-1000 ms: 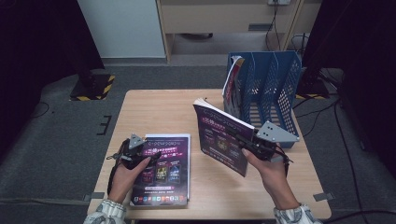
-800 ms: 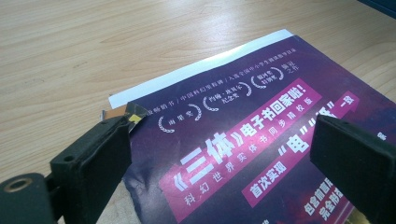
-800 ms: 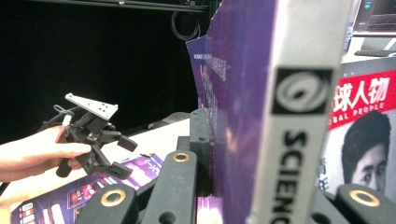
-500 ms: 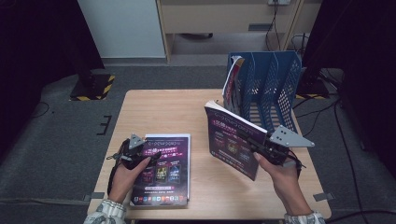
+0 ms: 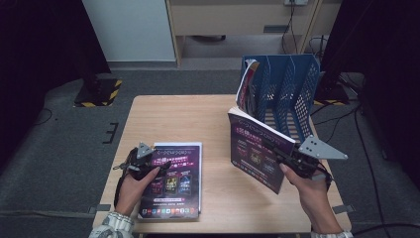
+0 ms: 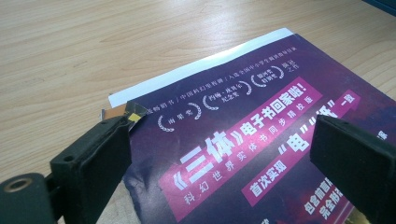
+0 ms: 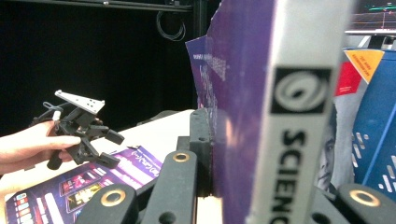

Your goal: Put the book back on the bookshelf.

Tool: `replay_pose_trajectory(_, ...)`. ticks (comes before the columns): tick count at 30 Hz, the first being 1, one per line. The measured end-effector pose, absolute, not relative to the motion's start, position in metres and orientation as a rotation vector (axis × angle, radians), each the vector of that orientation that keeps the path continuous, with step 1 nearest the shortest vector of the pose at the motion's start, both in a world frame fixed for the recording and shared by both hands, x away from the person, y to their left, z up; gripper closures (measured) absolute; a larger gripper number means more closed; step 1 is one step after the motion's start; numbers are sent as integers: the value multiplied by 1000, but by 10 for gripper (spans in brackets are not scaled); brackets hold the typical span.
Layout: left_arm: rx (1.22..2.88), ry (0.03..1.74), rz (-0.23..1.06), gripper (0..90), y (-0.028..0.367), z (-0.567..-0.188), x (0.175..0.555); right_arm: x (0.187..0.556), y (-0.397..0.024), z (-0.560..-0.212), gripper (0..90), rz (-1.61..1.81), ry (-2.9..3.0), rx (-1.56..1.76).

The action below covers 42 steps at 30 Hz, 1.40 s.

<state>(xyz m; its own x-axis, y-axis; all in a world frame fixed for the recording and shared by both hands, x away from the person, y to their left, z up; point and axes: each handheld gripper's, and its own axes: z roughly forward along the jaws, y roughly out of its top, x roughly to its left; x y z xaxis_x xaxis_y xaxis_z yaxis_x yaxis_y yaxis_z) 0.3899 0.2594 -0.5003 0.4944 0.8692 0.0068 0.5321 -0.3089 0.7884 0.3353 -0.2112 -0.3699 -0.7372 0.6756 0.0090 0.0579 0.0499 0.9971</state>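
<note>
My right gripper [image 5: 280,154] is shut on a purple magazine [image 5: 252,148] that stands upright above the table's right side, just in front of a blue file rack [image 5: 289,94]. In the right gripper view the magazine's white spine [image 7: 299,116] stands close up between the jaws of the right gripper [image 7: 233,154]. A second purple magazine [image 5: 173,188] lies flat at the front left. My left gripper [image 5: 161,166] hovers open over its top left corner. In the left gripper view the left gripper [image 6: 224,135] spreads its jaws wide above the cover [image 6: 280,79], not gripping it.
The blue file rack holds another magazine [image 5: 246,87] in its left slot. The wooden table [image 5: 183,119] has bare room at its middle and back left. Cables and dark floor surround the table. The left gripper [image 7: 109,147] shows far off in the right gripper view.
My right gripper has carried the upright magazine to the right, closer to the blue rack. The left gripper and the flat magazine have stayed in place.
</note>
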Motion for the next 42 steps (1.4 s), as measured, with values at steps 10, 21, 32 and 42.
replay_pose_trajectory(10,1987,1148,572,51,259,-500,389,331,-223,-355,826,1729,1844,776)
replay_pose_trajectory(21,1986,1149,573,51,259,-500,389,327,-240,-333,826,1699,1798,797)
replay_pose_trajectory(32,1987,1148,574,51,259,-500,389,334,-245,-309,826,1662,1738,832)
replay_pose_trajectory(42,1987,1150,574,51,259,-500,390,348,-248,-299,826,1621,1688,874)
